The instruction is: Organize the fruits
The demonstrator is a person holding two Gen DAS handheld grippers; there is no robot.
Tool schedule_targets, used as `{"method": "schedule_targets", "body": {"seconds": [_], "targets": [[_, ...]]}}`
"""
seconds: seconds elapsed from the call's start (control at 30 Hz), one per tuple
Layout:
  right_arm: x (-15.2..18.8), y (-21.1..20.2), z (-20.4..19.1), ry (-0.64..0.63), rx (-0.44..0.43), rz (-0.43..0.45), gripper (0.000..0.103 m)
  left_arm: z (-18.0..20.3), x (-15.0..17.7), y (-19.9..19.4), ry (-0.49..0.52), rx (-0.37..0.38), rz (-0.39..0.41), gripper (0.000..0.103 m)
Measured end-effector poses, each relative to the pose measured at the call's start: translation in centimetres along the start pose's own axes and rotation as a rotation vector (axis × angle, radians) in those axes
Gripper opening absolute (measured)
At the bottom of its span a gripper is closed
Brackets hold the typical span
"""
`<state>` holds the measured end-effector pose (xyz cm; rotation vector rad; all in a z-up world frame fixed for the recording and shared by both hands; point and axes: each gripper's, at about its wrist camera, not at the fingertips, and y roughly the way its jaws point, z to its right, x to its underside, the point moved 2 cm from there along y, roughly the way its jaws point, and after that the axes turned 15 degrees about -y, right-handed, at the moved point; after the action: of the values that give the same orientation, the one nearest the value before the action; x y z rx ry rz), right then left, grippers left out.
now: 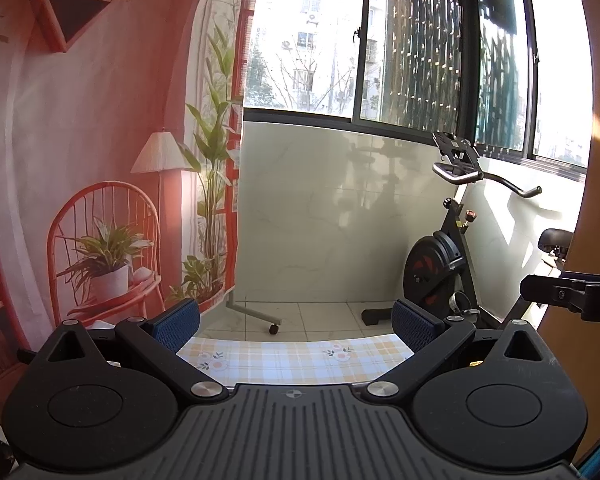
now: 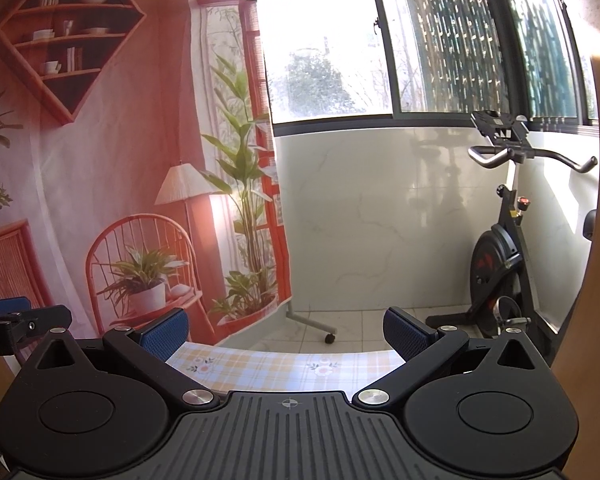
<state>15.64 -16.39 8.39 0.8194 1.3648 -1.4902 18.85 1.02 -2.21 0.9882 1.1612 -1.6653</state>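
Black-armed, blue-padded left claw [image 1: 296, 322] held level above the near end of the desk [image 1: 292, 360], jaws spread wide, nothing between them. Printed backdrop [image 1: 100, 140] hanging from 9 to 11 o'clock. Checked yellow cloth with flower prints covering the desk at 12 o'clock. Exercise bike [image 1: 452, 264] parked on floor tiles at 2 o'clock. Right claw [image 2: 286, 334] likewise level beside the left, jaws spread wide and empty. No fruit visible in either view; position cannot be told.
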Motion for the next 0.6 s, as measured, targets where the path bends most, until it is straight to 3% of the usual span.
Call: {"method": "schedule_targets", "body": {"seconds": [0.6], "targets": [[-0.62,-0.55,-0.25,-0.004,-0.004,0.004,0.103,-0.05,-0.05,-0.2,0.019,0.017,0.005,0.103]]}}
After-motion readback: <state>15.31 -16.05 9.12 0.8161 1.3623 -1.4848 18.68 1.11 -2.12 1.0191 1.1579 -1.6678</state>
